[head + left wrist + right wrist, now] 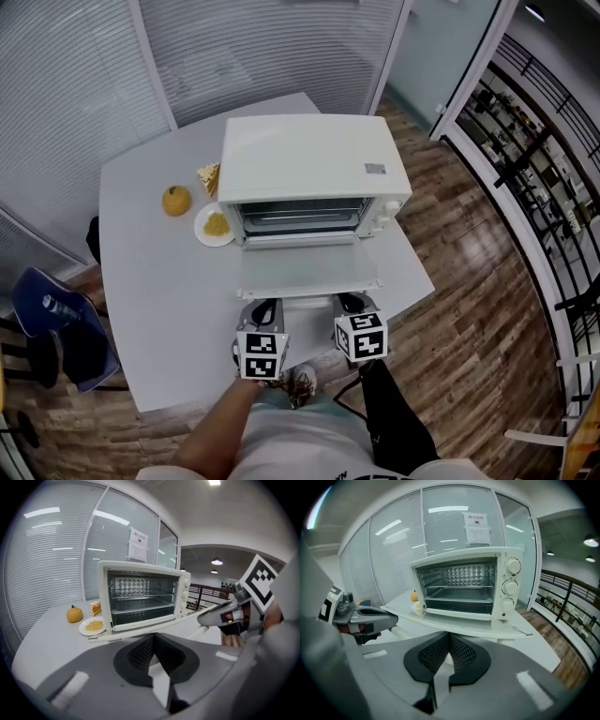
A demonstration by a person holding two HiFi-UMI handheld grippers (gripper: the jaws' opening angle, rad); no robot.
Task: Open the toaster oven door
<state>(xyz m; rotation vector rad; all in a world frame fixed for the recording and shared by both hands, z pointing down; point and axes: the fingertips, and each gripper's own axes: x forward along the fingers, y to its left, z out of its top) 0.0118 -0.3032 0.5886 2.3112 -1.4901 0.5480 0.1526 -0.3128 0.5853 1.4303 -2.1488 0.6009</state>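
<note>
One blue chair (56, 323), head view only

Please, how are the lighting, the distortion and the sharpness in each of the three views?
Head view: even, soft light; the railing bends toward the edge. Left gripper view: black rounded corners; ceiling lamps reflect as streaks on the glass wall; the toaster oven is sharp. Right gripper view: similar streaks and curving.

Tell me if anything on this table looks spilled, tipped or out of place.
Nothing stands out. The white toaster oven sits upright on the grey table with its door folded down flat; the white plate of yellow crumbs, orange pumpkin-shaped object and layered cake wedge stand tidy beside it.
</note>
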